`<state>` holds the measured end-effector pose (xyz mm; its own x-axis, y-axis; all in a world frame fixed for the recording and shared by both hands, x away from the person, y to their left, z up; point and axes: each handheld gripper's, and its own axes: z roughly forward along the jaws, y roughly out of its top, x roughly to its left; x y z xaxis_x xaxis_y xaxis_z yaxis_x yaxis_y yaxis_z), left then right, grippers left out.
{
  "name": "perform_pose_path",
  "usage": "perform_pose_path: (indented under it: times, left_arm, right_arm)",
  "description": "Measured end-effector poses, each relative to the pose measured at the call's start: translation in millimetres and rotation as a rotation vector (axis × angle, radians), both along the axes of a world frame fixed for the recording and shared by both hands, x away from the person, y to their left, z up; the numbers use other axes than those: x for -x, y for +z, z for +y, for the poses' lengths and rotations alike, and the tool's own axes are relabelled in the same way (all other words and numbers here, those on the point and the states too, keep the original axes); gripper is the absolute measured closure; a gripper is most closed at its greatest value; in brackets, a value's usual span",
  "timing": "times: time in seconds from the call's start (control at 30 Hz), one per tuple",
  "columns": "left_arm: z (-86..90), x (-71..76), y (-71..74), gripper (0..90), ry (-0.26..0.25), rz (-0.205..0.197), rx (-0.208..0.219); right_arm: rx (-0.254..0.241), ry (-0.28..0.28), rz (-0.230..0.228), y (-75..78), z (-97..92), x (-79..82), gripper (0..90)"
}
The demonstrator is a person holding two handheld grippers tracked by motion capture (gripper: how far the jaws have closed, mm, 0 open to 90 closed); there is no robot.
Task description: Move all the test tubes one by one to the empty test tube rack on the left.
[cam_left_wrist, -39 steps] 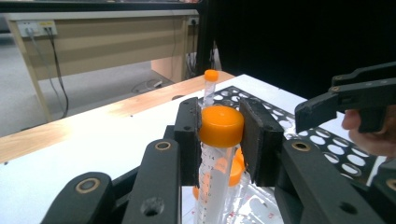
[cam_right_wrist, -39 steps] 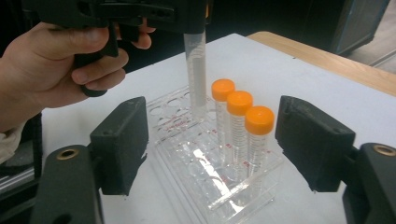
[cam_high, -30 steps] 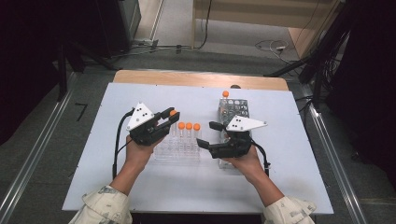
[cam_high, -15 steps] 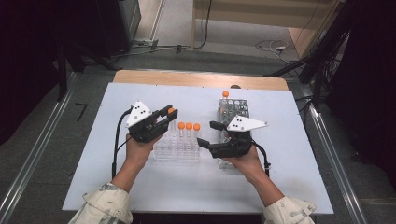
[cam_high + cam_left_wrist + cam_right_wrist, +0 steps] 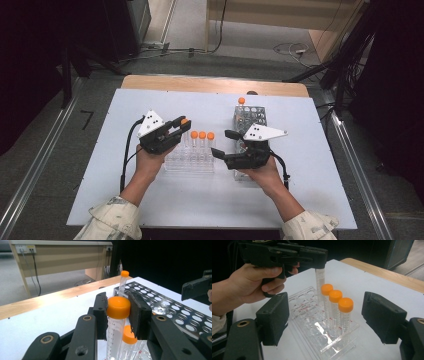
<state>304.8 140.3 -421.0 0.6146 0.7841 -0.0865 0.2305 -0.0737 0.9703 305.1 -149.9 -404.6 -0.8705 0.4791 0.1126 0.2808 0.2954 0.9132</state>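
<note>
A: Tube (image 5: 117,322) in left gripper (image 5: 176,126) was pinched at the orange cap (image 5: 118,307), jaws narrow on either side of it, body hanging above the clear rack (image 5: 189,161).

B: Handling?

A: Judged light, stiff, smooth plastic. The ribbed cap looked the best hold; the clear wall below would likely slip. Thin walls, so a moderate squeeze only.

B: Count, moving rightward?

A: One tube held. Three orange-capped tubes (image 5: 335,312) stood upright in a row in the clear rack, just beside the held one. Then the right gripper (image 5: 227,143), jaws wide apart and holding nothing, hovering between the two racks. Then one metal rack (image 5: 250,116) with a single tube (image 5: 241,105) at its far end.

B: Total?

A: Five tubes, two racks, two grippers. Glare on the clear rack was strong, so possibly an uncapped tube went uncounted.
</note>
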Motion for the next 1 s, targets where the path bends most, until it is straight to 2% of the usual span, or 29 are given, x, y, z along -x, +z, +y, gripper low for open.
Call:
perform_pose_path:
  times: [0.17, 1.0]
  left_arm:
    - [-0.5, 1.6, -3.2, 69.5, -0.007, -0.004, -0.004]
    - [-1.6, 6.6, -18.4, 69.2, 0.002, 0.03, -0.036]
  right_arm:
    - [0.001, 0.0, 0.0, -0.1, -0.1, 0.0, 20.7]
    - [-0.001, -0.002, -0.004, 0.6, -1.0, 0.4, 21.2]
